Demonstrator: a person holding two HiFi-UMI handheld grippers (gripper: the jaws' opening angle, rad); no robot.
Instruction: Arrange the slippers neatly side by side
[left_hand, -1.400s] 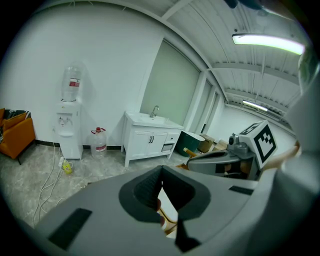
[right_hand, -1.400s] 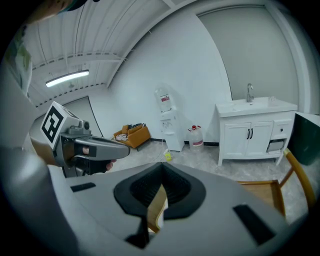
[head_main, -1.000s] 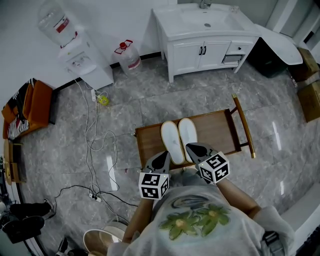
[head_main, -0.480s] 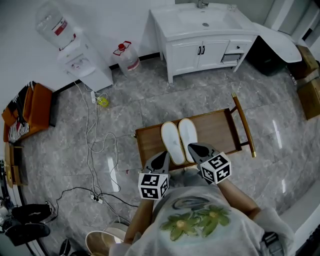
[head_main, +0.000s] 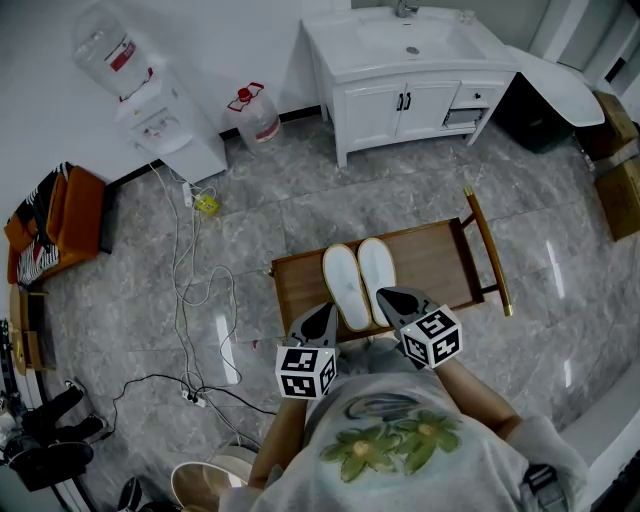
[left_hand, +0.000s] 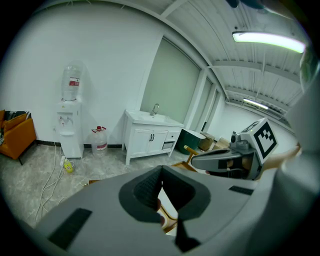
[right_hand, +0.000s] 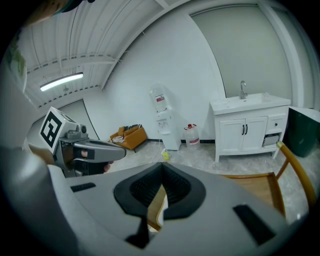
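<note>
Two white slippers lie side by side, toes away from me, on a low wooden table (head_main: 430, 260): the left slipper (head_main: 345, 287) and the right slipper (head_main: 377, 278) touch along their inner edges. My left gripper (head_main: 325, 314) hovers at the heel of the left slipper, shut and empty. My right gripper (head_main: 386, 297) sits at the heel of the right slipper, also shut and empty. In the left gripper view the closed jaws of the left gripper (left_hand: 161, 170) hide most of the table, and the right gripper (left_hand: 220, 162) shows beside it. The right gripper view shows the right gripper (right_hand: 162, 167) with its jaws closed.
A white vanity cabinet (head_main: 410, 95) stands beyond the table. A water dispenser (head_main: 150, 110) and a water jug (head_main: 257, 113) are at the back left. Cables (head_main: 195, 290) trail over the grey floor left of the table. An orange seat (head_main: 60, 215) and dark shoes (head_main: 45, 445) are at the left edge.
Both grippers and the slippers have kept still. The dark shoes at the lower left edge have shifted slightly.
</note>
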